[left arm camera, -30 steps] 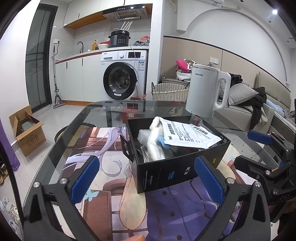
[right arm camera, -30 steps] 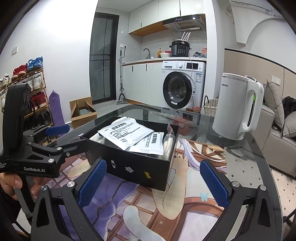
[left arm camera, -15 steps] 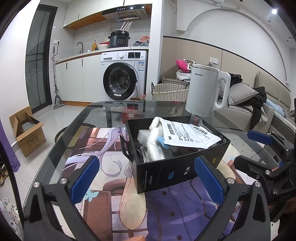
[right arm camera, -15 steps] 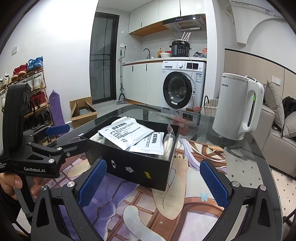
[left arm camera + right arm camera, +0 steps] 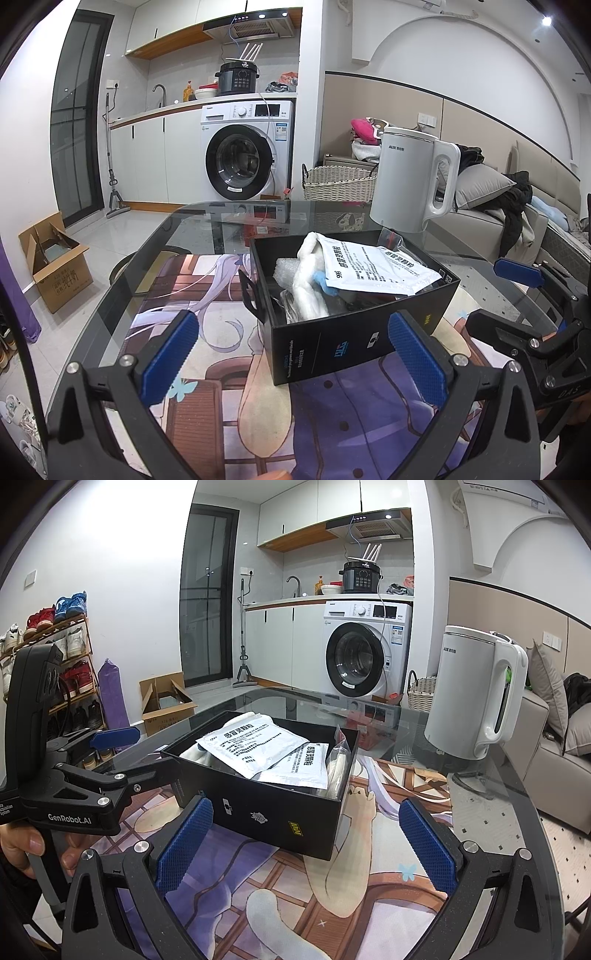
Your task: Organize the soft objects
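Observation:
A black open box [image 5: 354,332] stands on the printed mat of the glass table; it also shows in the right wrist view [image 5: 273,812]. Inside lie white printed sachets [image 5: 373,269] [image 5: 251,746], a white soft cloth [image 5: 308,277], bubble wrap [image 5: 286,269] and a clear bag [image 5: 338,760]. My left gripper [image 5: 291,354] is open and empty, just in front of the box's near wall. My right gripper [image 5: 303,842] is open and empty, just short of the box's other side. Each gripper shows in the other's view.
A white electric kettle [image 5: 410,181] [image 5: 476,690] stands on the glass table [image 5: 155,258] behind the box. A cardboard box [image 5: 55,266], a wicker basket [image 5: 336,182], a washing machine [image 5: 243,151] and a sofa [image 5: 491,206] lie beyond the table.

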